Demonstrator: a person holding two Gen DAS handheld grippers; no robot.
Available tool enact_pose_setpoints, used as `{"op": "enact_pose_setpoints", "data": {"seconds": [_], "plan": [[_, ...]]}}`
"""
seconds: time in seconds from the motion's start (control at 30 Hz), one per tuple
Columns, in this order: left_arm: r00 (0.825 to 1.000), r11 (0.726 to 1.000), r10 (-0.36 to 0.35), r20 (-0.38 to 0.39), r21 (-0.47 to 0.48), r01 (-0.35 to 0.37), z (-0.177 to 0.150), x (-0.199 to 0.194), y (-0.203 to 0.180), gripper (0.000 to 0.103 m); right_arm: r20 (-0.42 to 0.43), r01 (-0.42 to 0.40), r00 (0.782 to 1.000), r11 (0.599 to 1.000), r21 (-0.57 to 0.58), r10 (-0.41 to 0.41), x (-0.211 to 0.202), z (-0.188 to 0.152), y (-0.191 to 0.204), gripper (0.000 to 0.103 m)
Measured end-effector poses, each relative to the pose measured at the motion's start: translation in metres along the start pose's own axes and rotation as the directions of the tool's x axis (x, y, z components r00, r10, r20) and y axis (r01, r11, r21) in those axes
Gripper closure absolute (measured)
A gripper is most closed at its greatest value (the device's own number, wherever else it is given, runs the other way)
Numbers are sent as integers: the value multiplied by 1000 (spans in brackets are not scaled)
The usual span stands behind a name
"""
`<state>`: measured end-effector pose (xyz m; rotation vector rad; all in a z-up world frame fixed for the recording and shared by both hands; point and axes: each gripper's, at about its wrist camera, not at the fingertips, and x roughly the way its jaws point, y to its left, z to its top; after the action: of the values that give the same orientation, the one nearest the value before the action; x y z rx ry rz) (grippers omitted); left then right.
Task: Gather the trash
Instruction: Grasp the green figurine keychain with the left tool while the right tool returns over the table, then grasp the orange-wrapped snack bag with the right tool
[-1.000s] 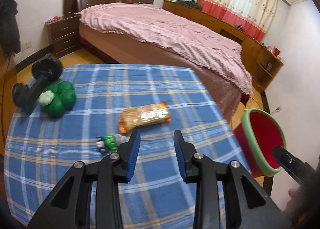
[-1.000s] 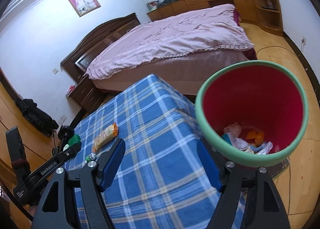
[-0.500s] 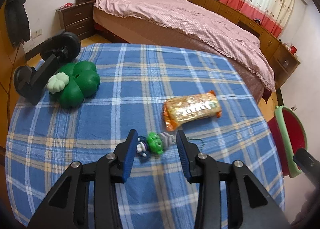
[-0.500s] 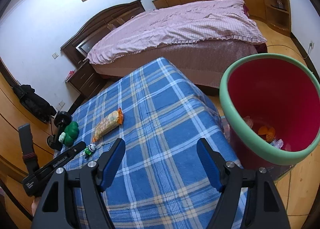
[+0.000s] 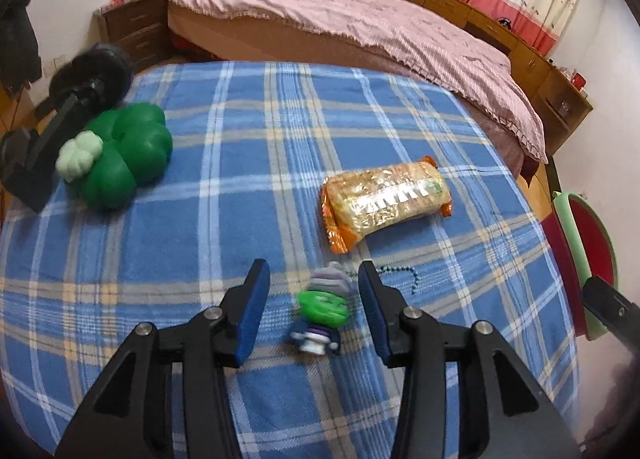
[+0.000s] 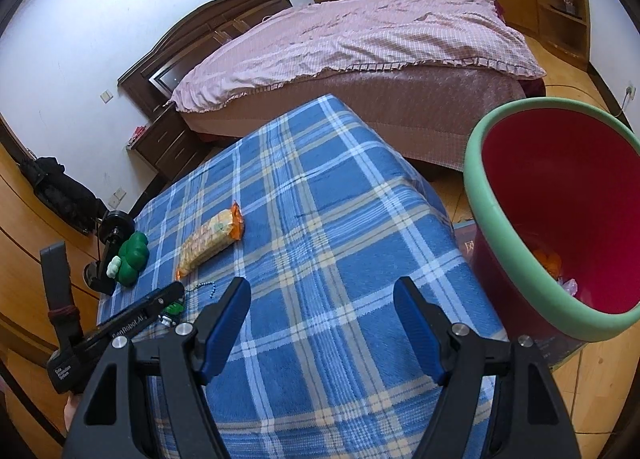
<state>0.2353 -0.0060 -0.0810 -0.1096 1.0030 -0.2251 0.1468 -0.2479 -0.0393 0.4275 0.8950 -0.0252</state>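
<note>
Left gripper (image 5: 310,309) angled down over the blue plaid tablecloth (image 5: 248,163), jaws opening with the small green-headed figurine (image 5: 322,311) lying between them, pads clear of it: apparently positioned to straddle it for pickup. The orange snack wrapper (image 5: 384,201) lies just beyond. Right gripper (image 6: 322,325) hangs empty, jaws wide apart, near the red bin (image 6: 560,227) beside the table, probably awaiting the drop.

Table before the bed, bin at its right

On the table (image 5: 200,243), the clover toy (image 5: 124,155) lies far left, the snack packet (image 5: 384,203) right of centre, the small figurine (image 5: 322,309) just in front of it; the bin (image 6: 560,219) stands beside the table's right edge.
</note>
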Motion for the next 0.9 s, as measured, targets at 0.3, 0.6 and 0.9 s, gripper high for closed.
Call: {"op": "enact_pose_setpoints", "data": {"seconds": [0.3,0.6,0.9], "plan": [[1000,999,21,-1,44,-21,-10,-3,-11,72,-11,-8,1000,1000,-7,8,3,-1,2,27],[999,1000,20,33,-19,-19,-10,-16,8,75,-16,-27,1000,997,-71,26,4,2,22,27],[991,991,83,105,-111,-71,1,-43,46,75,-45,-64,997,977,-203,56,26,7,69,9]]}}
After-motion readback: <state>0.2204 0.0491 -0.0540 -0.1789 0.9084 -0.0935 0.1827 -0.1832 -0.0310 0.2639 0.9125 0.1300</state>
